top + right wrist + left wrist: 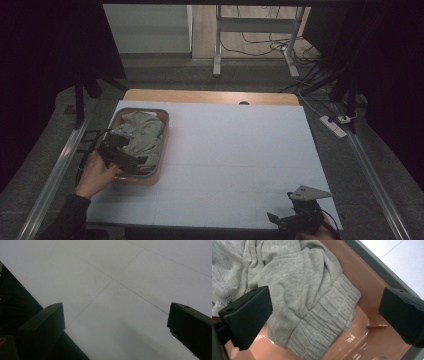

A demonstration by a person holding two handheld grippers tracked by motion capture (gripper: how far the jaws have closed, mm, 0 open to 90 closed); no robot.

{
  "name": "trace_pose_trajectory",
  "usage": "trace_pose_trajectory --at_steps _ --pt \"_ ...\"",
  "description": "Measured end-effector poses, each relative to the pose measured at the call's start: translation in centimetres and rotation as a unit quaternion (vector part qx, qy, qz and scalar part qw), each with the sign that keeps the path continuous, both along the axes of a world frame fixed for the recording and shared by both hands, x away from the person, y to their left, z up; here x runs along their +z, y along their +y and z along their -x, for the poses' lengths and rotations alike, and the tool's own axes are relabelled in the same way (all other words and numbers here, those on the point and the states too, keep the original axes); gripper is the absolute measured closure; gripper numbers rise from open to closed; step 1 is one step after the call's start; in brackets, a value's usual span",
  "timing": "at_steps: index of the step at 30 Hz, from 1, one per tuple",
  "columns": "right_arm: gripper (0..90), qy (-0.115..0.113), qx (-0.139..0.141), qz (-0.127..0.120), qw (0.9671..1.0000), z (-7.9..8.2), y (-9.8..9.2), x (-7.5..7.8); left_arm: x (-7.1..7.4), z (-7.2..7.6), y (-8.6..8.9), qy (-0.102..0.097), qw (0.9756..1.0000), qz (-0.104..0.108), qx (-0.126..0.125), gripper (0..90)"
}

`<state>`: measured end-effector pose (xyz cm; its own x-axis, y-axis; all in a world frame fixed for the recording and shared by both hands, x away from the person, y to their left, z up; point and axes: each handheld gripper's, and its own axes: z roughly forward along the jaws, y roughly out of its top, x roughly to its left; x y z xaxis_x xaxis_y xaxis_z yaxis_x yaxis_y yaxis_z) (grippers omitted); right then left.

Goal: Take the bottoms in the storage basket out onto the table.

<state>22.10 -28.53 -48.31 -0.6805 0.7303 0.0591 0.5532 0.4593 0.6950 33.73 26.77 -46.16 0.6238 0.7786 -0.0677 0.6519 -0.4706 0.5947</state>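
A crumpled grey garment [141,134] lies in a pinkish-brown basin with a grey rim [161,150] at the table's left side. My left gripper [131,156] hovers over the basin's near part, held by a hand. In the left gripper view its jaws stand wide apart above the garment's ribbed hem [322,325], with nothing between them. My right gripper [287,216] sits at the table's front right edge, carrying its grey three-cornered plate [310,192]. Its jaws are spread open over the bare white tabletop [130,302].
The white table [240,160] has a wooden strip along its far edge. A small brown stick [377,326] lies on the basin's floor. Metal rails run along both sides. Beyond the table stand a desk frame [218,45] and cables, and a power strip [334,126] at right.
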Motion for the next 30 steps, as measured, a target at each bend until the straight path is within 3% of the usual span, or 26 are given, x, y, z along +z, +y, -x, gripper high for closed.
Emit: trace_pose_trajectory --at_steps 10,18,22,30 --pt "1.5 0.000 0.002 0.003 1.0000 0.0 0.0 0.0 0.4 -1.6 -0.2 0.008 0.9999 -0.011 -0.001 0.0" --pt "1.5 0.002 0.003 0.004 1.0000 0.0 0.1 0.0 0.6 -2.9 -0.4 0.000 0.9999 -0.016 -0.003 0.0" --pt "1.5 0.002 0.004 0.003 1.0000 0.0 0.1 0.0 0.8 -3.4 -0.5 -0.003 0.9996 -0.029 -0.003 0.0" --pt "1.5 0.004 0.006 0.003 1.0000 0.0 0.1 -0.1 0.8 -5.1 -0.3 0.011 0.9992 -0.032 0.022 0.0"
